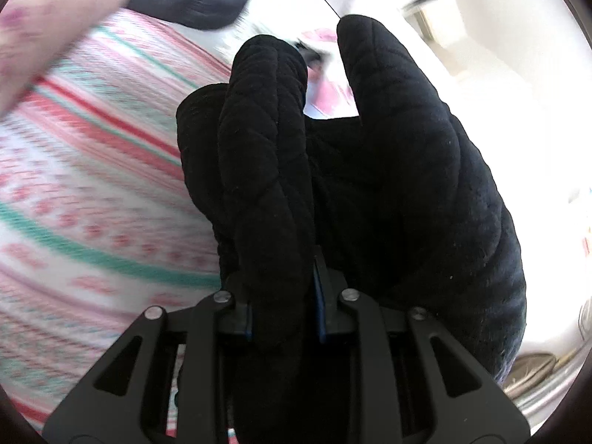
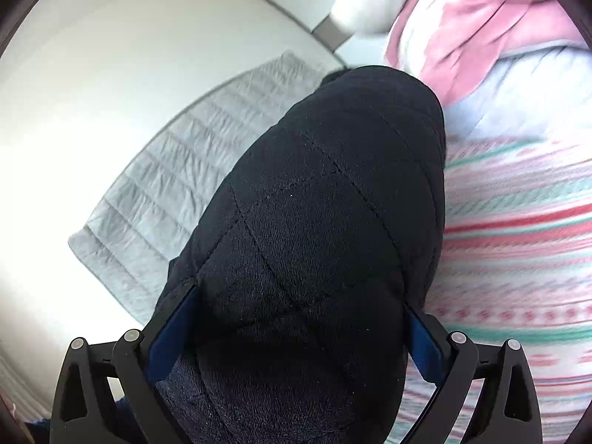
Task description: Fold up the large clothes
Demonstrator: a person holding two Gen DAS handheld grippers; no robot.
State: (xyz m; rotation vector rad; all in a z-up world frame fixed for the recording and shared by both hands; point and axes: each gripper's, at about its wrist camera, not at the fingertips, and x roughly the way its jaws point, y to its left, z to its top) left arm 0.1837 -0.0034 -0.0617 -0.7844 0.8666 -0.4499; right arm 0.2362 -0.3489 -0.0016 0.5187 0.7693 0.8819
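Left wrist view: the left gripper [image 1: 285,288] has its two jaws drawn close together, pinching a thick fold of the black quilted garment [image 1: 407,192]. The fabric rises out of the jaws as a narrow ridge and spreads to the right as a broad dark mass that fills the middle of the frame. The fingertips are buried in the cloth; only a thin blue edge of each pad shows at the base. Behind and to the left lies a striped bedspread [image 1: 92,192] in pink, red and green on white, blurred. A person's forearm [image 1: 55,29] crosses the upper left corner, with more dark fabric just beside it at the top edge. The right side is overexposed white wall. Right wrist view: the right gripper [image 2: 296,318] stands with its jaws spread wide, a bulky bunch of the same black garment packed between them. The blue pads [image 2: 170,336] lie against the fabric on both sides, so it is clamped on that wide bunch. The cloth covers the fingertips and most of the centre. To the left, a grey quilted mat [image 2: 177,170] lies on a white floor. To the right is the striped bedspread, with a pink cloth [image 2: 481,29] near the top right.
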